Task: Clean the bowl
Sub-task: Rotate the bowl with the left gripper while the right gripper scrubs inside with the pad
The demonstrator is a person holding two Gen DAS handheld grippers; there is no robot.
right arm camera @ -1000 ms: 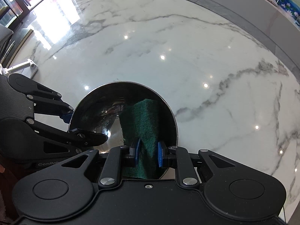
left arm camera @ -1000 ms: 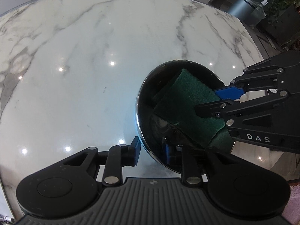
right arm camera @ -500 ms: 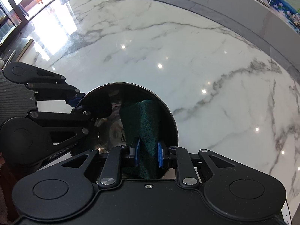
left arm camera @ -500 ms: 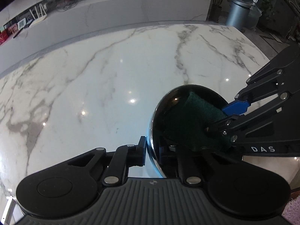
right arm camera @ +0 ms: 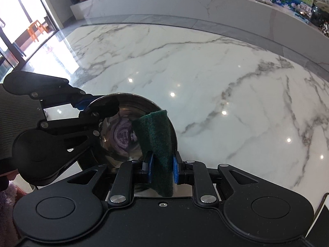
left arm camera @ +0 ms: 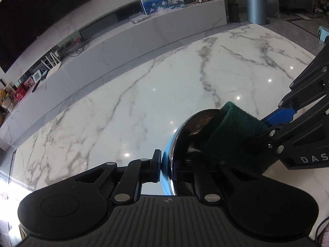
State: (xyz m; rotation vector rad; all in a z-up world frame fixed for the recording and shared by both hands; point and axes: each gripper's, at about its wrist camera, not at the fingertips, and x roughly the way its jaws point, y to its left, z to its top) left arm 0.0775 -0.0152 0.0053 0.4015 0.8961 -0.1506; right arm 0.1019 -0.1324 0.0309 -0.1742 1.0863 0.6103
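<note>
White marble table (right arm camera: 205, 82), grey-veined and glossy, with a long pale console (left arm camera: 144, 33) behind it carrying framed pictures and oddments; a grey bin (left arm camera: 256, 6) and a potted plant stand at the far corner. The steel bowl (right arm camera: 121, 135) is held off the table, tilted, its mirrored inside facing the right wrist camera; the left gripper (left arm camera: 166, 164) is clamped on its rim, one finger outside the wall and one inside, jaws narrow with the metal between them. The right gripper (right arm camera: 161, 166) is closed on a dark green scouring pad (right arm camera: 156, 135); the pad stands up from the blue fingertips and leans into the bowl, its upper end lying against the inner wall near the far rim. Judged step: scrubbing the interior, pad pressed to the wall; how much of the surface has been covered cannot be told, as the steel shows only reflections and no obvious soil. Next move calls for a sweep of the pad around the wall and down to the base, pressure kept steady, while the left grip holds firm against the push so the rim does not slip or turn.
</note>
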